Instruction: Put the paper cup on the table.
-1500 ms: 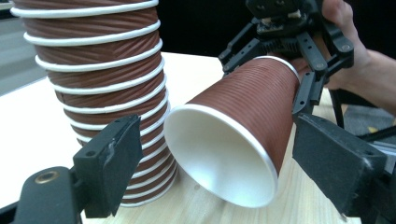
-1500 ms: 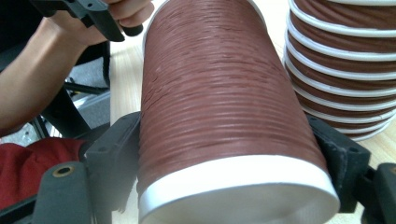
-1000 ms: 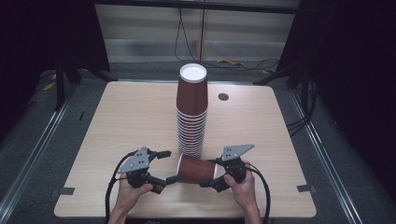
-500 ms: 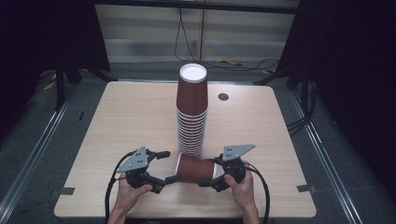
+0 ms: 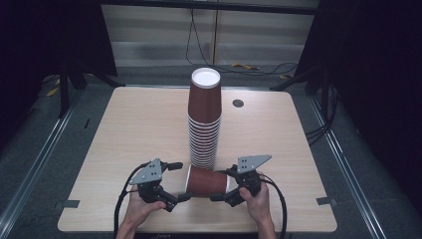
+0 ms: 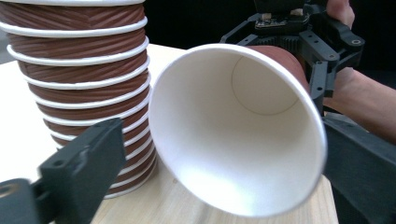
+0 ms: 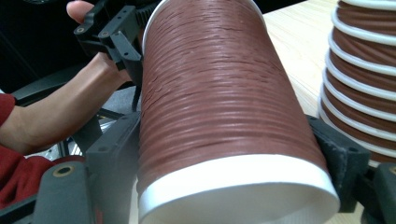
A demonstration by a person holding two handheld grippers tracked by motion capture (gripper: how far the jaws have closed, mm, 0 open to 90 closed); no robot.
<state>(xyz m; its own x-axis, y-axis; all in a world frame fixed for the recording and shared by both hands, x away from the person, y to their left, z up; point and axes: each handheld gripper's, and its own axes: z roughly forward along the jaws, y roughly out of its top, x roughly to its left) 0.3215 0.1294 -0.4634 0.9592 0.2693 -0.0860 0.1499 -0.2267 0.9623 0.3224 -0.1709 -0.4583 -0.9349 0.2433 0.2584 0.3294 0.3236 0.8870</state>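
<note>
Brown ribbed paper cup [image 5: 206, 180] lay sideways near the table [image 5: 124, 129] front edge, clamped at its base by the right gripper [image 5: 222, 195]. Left gripper [image 5: 181, 182] stood released, straddling its rim. Tall inverted cup stack [image 5: 204, 124] stood just behind; the single cup apparently remained unstacked.

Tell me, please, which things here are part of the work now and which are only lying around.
Part of the work:
- single cup, on its side, clamped near its base by the right gripper
- left gripper, jaws open around the cup's mouth
- cup stack, upside down

Only lying around:
- round dark cap in the table
- cables on the floor behind
</note>
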